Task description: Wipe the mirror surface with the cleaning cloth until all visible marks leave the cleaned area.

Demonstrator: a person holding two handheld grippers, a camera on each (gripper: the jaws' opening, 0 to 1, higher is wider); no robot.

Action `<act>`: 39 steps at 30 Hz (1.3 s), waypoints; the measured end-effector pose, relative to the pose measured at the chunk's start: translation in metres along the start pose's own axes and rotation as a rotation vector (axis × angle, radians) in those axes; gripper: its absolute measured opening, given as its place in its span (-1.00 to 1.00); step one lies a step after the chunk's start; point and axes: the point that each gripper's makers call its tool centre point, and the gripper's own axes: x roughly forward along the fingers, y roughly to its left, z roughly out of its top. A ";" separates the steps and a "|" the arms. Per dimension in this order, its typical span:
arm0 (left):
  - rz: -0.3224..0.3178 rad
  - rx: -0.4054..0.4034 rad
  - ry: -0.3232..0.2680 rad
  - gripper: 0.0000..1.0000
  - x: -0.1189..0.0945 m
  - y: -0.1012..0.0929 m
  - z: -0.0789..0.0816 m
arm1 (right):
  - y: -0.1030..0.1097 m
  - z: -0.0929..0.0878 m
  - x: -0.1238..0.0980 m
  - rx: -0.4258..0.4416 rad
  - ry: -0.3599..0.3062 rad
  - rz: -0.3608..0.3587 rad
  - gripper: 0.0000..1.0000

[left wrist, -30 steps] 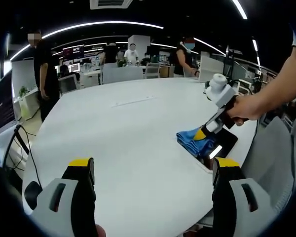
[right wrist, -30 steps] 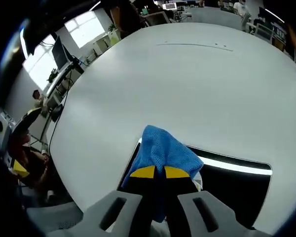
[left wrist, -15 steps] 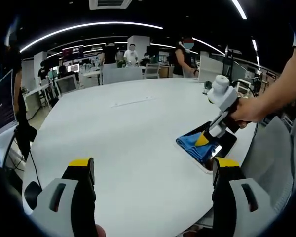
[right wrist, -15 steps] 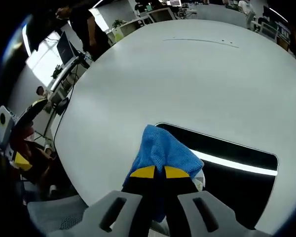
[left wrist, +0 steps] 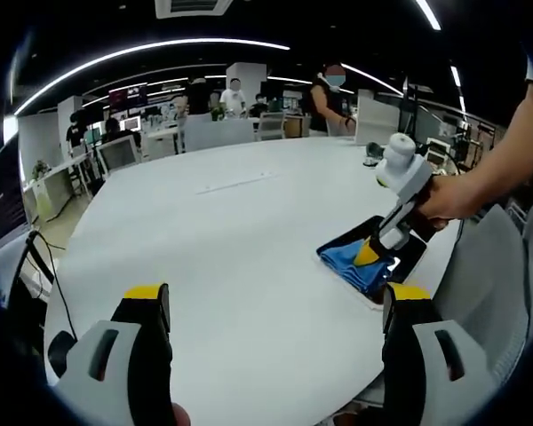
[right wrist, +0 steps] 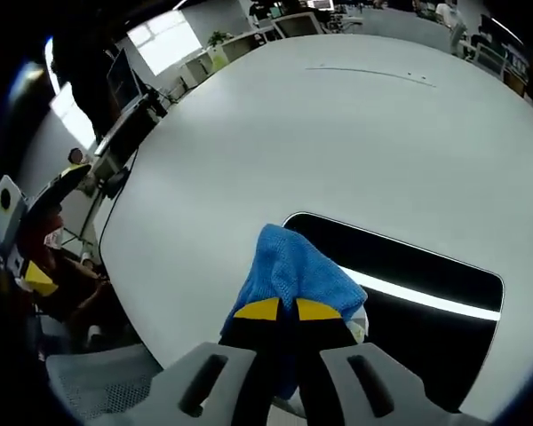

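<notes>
Right gripper [right wrist: 280, 309], tilted down, clamps the blue cloth [right wrist: 293, 271] on the dark mirror [right wrist: 417, 266] near the white table [right wrist: 355, 142] edge. Left gripper [left wrist: 275, 306] hovers with jaws apart.

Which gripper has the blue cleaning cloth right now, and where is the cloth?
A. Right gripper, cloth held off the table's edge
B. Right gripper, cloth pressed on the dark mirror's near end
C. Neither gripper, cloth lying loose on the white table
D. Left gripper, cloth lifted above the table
B: the right gripper is shut on the blue cleaning cloth, which rests on the mirror, while the left gripper stands open over the white table.
</notes>
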 end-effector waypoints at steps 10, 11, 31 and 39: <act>0.006 -0.005 0.002 0.98 -0.002 -0.002 -0.001 | -0.002 -0.002 -0.001 -0.023 -0.002 -0.004 -1.00; 0.006 -0.005 0.004 0.98 -0.002 -0.002 -0.001 | -0.002 -0.002 -0.001 -0.019 -0.002 -0.002 -1.00; -0.012 -0.020 -0.005 0.98 0.006 -0.009 0.001 | -0.027 -0.011 -0.014 0.013 -0.012 -0.020 -1.00; -0.032 -0.009 0.002 0.98 0.011 -0.016 0.002 | -0.042 -0.018 -0.021 0.025 -0.014 -0.029 -1.00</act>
